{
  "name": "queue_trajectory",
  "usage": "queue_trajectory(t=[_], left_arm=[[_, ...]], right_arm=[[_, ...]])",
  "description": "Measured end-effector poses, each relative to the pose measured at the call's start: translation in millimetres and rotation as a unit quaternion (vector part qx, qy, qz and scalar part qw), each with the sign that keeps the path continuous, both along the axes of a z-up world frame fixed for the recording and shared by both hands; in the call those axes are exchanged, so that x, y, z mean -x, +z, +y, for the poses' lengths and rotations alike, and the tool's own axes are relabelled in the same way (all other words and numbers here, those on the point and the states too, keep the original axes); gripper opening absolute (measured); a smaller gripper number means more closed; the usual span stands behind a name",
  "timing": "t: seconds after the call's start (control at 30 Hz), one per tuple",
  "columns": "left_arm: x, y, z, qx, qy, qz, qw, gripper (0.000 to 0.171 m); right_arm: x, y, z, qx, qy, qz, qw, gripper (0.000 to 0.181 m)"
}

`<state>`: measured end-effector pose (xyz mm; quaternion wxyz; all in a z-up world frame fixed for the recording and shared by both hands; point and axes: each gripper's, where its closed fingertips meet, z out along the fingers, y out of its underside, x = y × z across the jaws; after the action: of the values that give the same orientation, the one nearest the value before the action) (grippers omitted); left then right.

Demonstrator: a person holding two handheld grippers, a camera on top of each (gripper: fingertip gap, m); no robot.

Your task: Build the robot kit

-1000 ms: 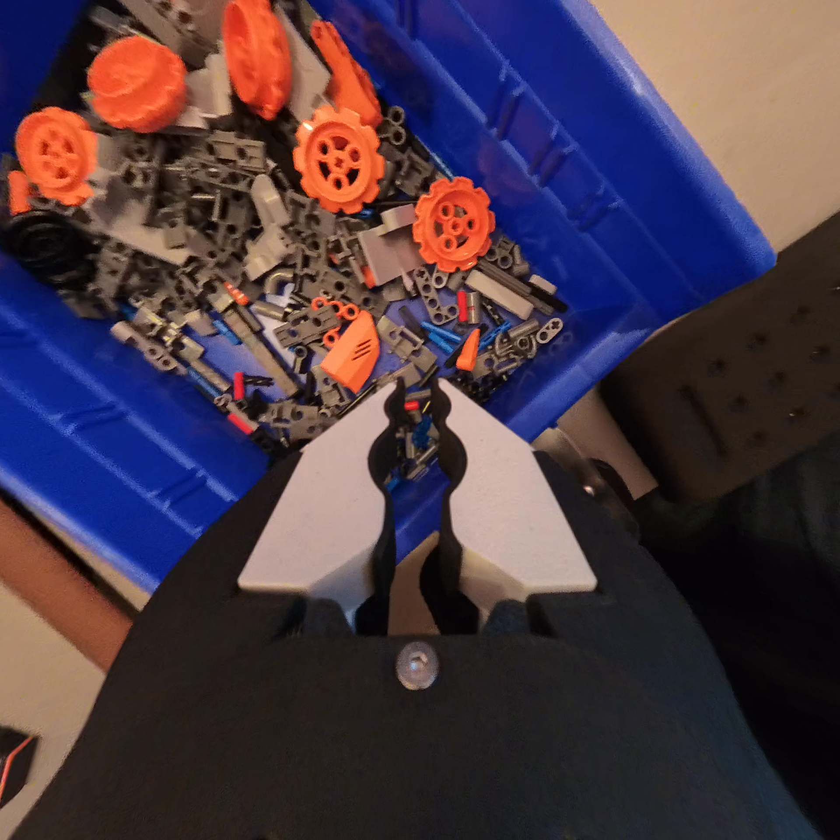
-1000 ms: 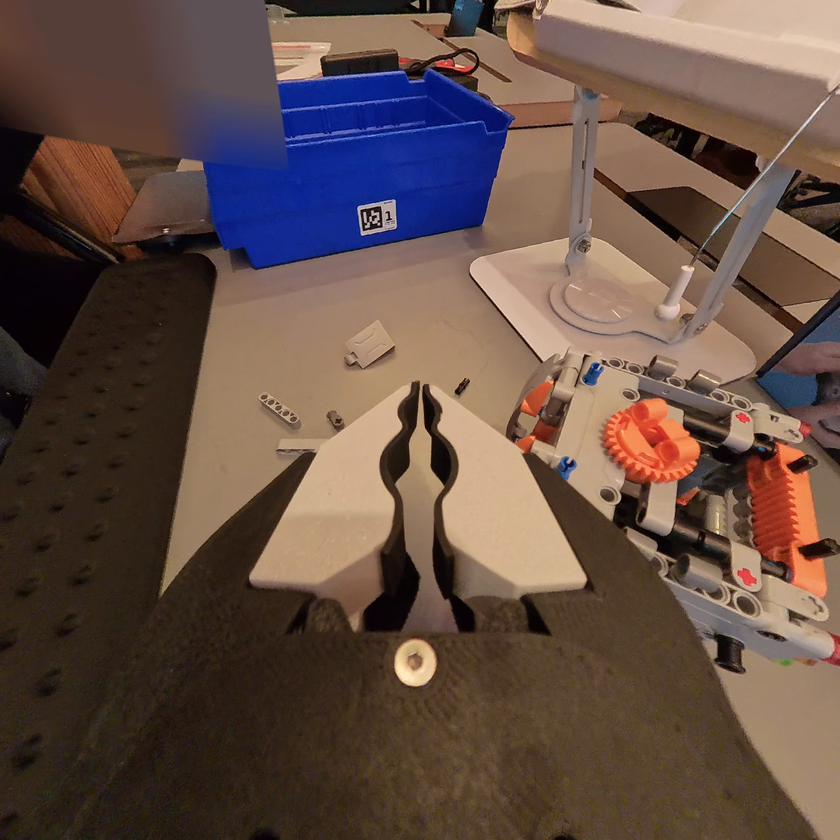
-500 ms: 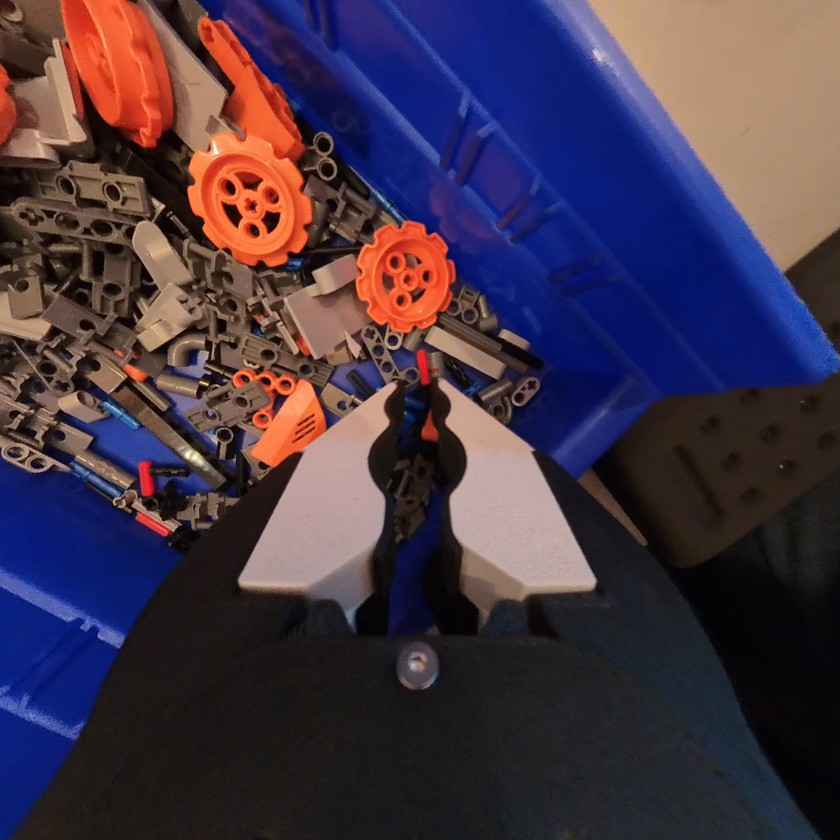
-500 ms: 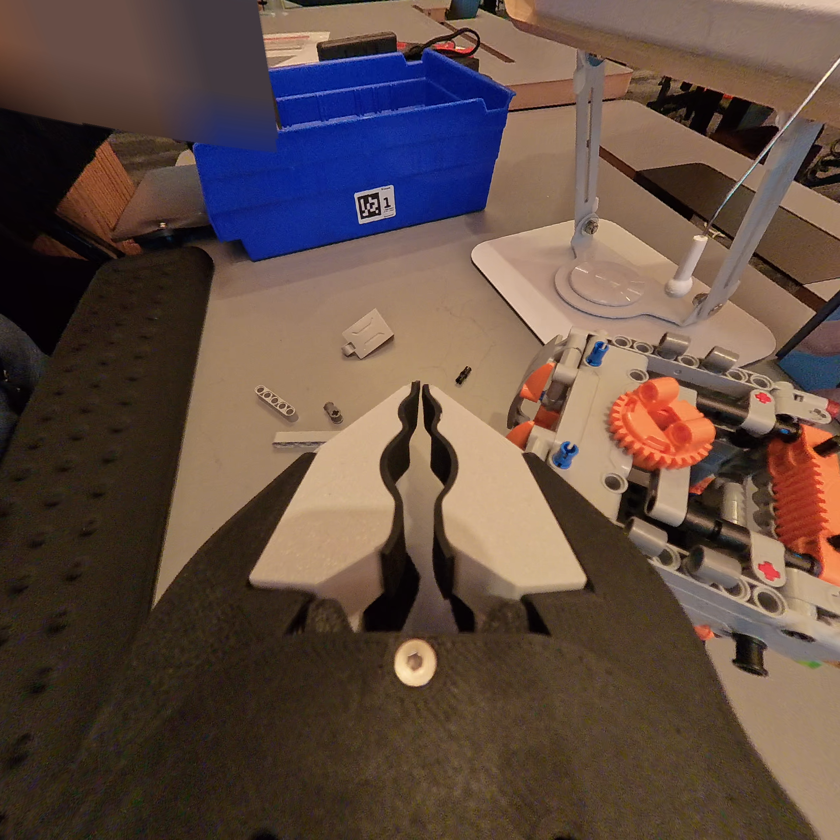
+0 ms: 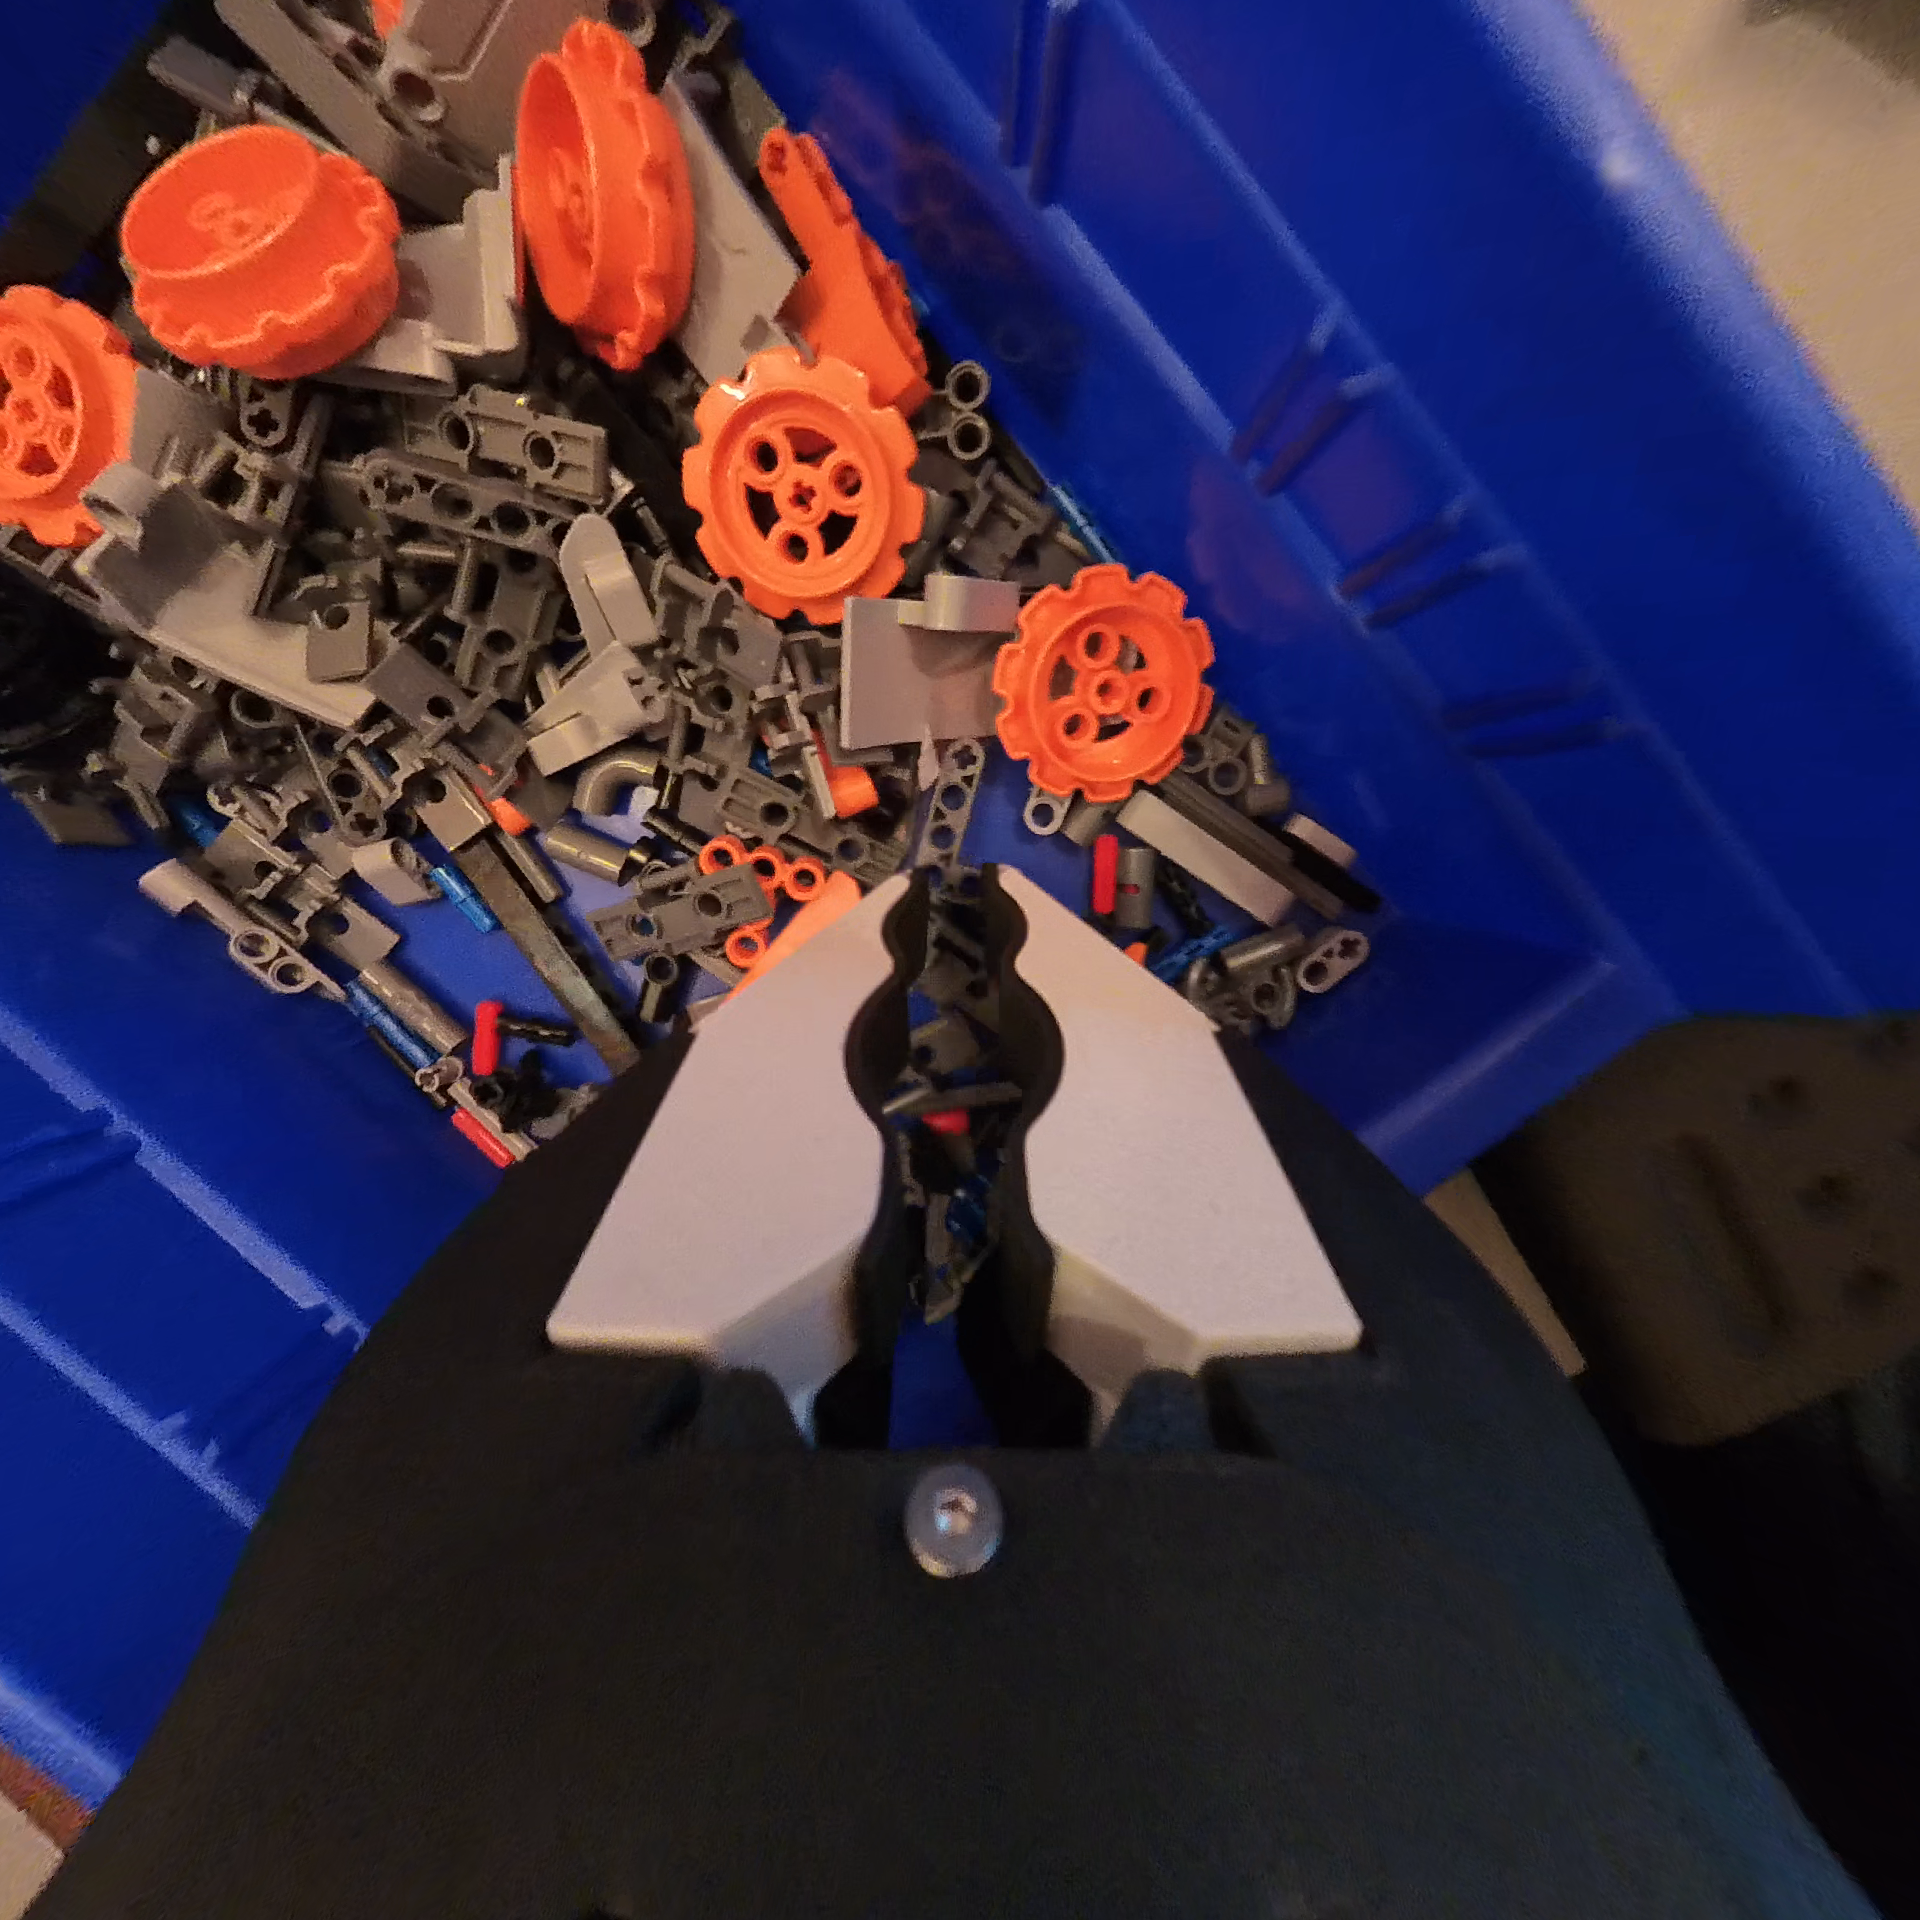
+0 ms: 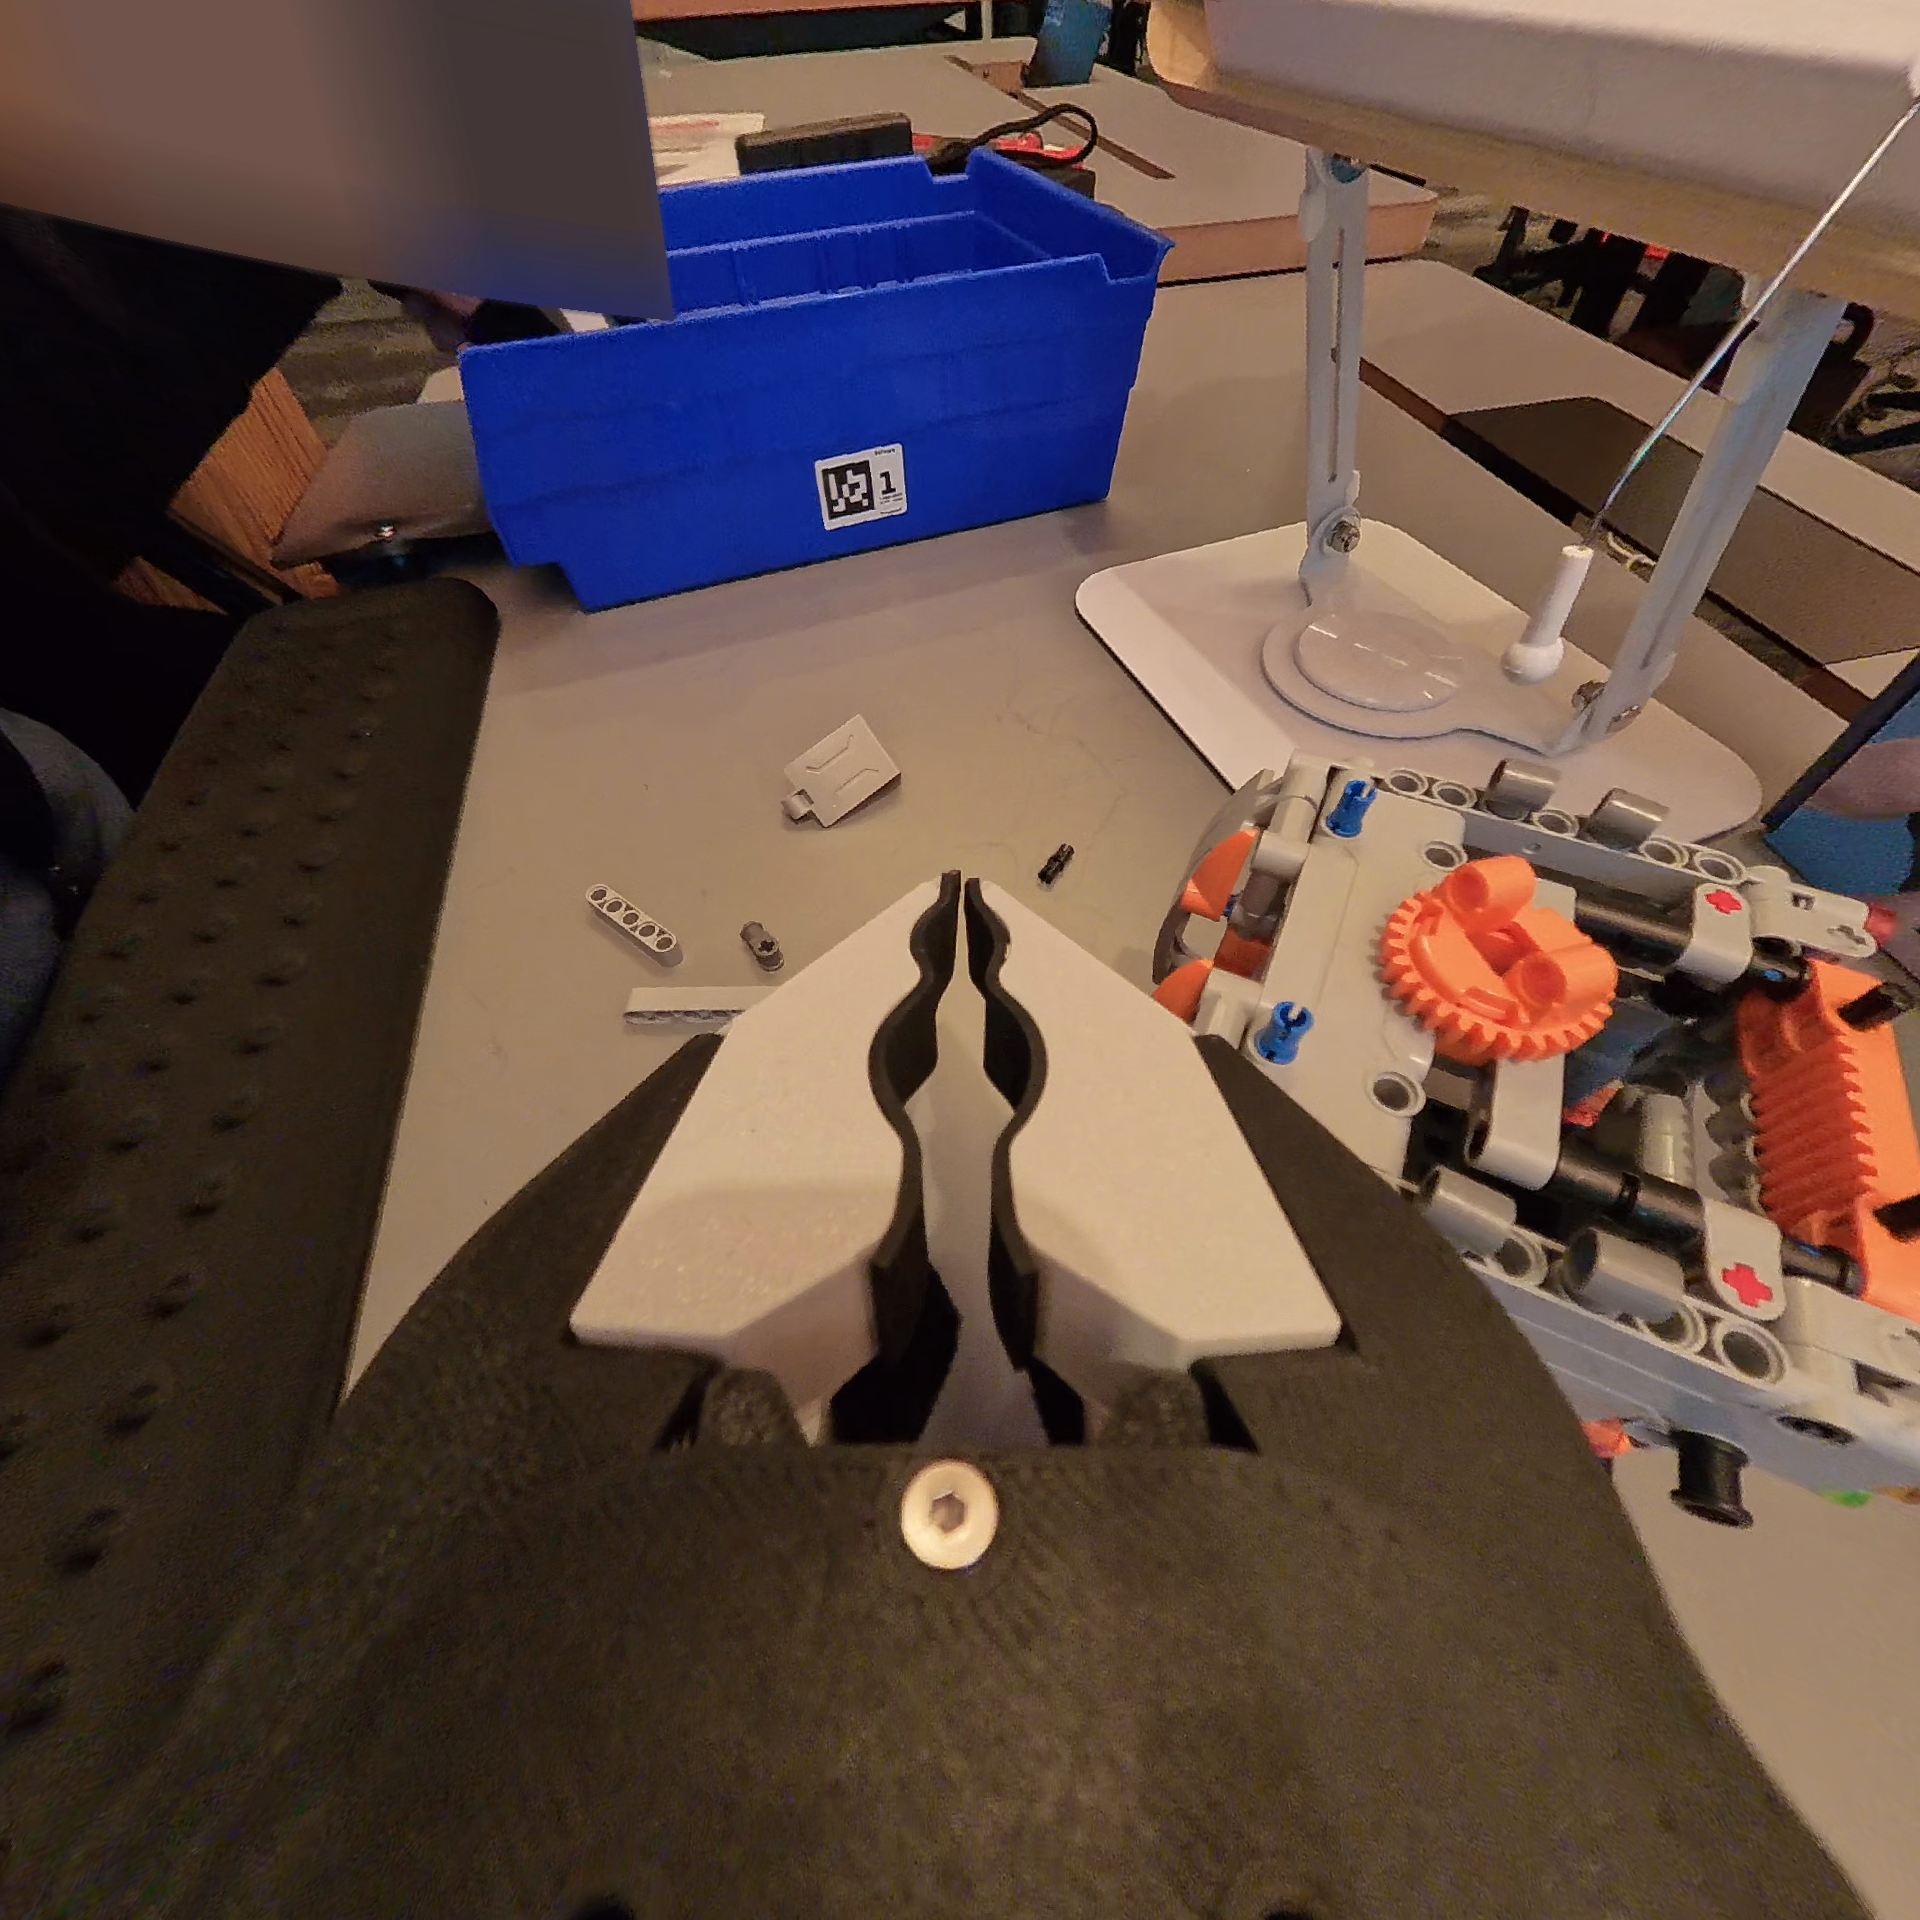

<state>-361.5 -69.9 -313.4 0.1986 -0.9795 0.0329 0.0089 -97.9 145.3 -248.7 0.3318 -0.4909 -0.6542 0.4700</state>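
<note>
My left tool (image 5: pixel 953 883) hangs slightly parted and empty over the grey pieces (image 5: pixel 468 644) in the blue bin (image 5: pixel 1455 520). My right tool (image 6: pixel 959 902), nearly closed and empty, hovers over the bench (image 6: pixel 935 675), left of the built model (image 6: pixel 1558 1039).

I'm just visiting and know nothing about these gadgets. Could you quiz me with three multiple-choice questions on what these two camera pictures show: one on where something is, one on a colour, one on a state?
1. Where is the left gripper?
A. over the loose parts in the blue bin
B. over a bare table
C. inside a drawer

2. What colour are the toothed wheels in the bin?
A. green
B. orange
C. white

3. How do the fingers of the right gripper stand?
A. spread wide
B. clamped on a grey beam
C. nearly together, holding nothing

Answers:
1 A, small grey parts show between its tips.
2 B, several orange wheels lie on the grey pile.
3 C, only a thin slit and the bare table show between them.
</note>
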Motion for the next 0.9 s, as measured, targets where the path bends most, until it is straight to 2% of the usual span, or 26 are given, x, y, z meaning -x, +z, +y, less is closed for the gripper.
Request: queue_trajectory(t=[0.17,0.3,0.43,0.5,0.6,0.73,0.9], left_arm=[[-4.5,17.8,-7.8,-0.002,-0.007,0.001,1.0,0.008],[-0.8,35.7,-2.8,0.003,-0.017,0.018,1.0,0.007],[2.0,76.5,20.2,0.009,-0.049,0.046,0.998,0.007],[14.3,98.4,31.8,0.024,-0.058,0.082,0.995,0.006],[23.3,115.9,42.9,0.064,-0.101,0.105,0.987,0.005],[44.2,114.7,37.6,0.133,-0.131,0.161,0.969,0.003],[52.7,83.3,9.0,0.142,-0.144,0.177,0.963,0.0]], right_arm=[[0.2,0.6,-0.5,0.004,0.003,0.004,1.0,0.0],[0.7,0.4,-1.6,0.006,0.004,0.006,1.0,0.0],[0.2,0.6,-3.5,0.007,0.009,0.008,1.0,0.0],[-0.4,1.8,-3.4,0.012,0.01,0.012,1.0,0.0],[-0.6,3.3,-3.5,0.021,0.011,0.016,1.0,0.0],[-0.9,4.4,-7.9,0.026,0.02,0.019,0.999,0.0],[-1.6,8.8,-9.4,0.022,0.021,0.027,0.999,0.0]])
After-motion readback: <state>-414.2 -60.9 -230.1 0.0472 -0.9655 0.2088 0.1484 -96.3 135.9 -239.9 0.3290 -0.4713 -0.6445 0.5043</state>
